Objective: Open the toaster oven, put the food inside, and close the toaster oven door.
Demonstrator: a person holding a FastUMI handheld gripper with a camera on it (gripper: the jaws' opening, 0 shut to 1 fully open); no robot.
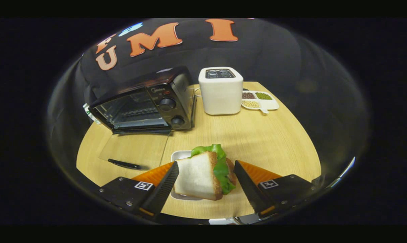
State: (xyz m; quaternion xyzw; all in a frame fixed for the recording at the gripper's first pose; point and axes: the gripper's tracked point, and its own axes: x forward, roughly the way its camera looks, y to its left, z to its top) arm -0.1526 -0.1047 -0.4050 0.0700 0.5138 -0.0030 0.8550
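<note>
Toaster oven (146, 101) stands ahead and to the left of your fingers, at the far left of the worktop (257, 141), with its glass door (136, 150) already swung down flat onto the wood toward you, so the cavity looks open and I judge the first step done. From where you hold the food, the mouth lies forward and left, well apart from the fingers, and the lowered door lies between you and the opening; the coming move has to carry the load over that door and in along the oven's depth. Beside the oven to the right stands a white toaster (221, 90), and just beyond it a small divided dish of beans (260, 100); both sit clear of a leftward path. Your gripper (206, 175) holds the sandwich (205, 173), a white bread triangle with lettuce, between the fingers: the left finger touches the bread face, the right one sits at the crust side, though I cannot tell whether it truly presses. Under the sandwich a small white plate (180, 155) is mostly hidden, so whether the food has lifted off it is unclear. The oven's rack is dim through the reflections.
</note>
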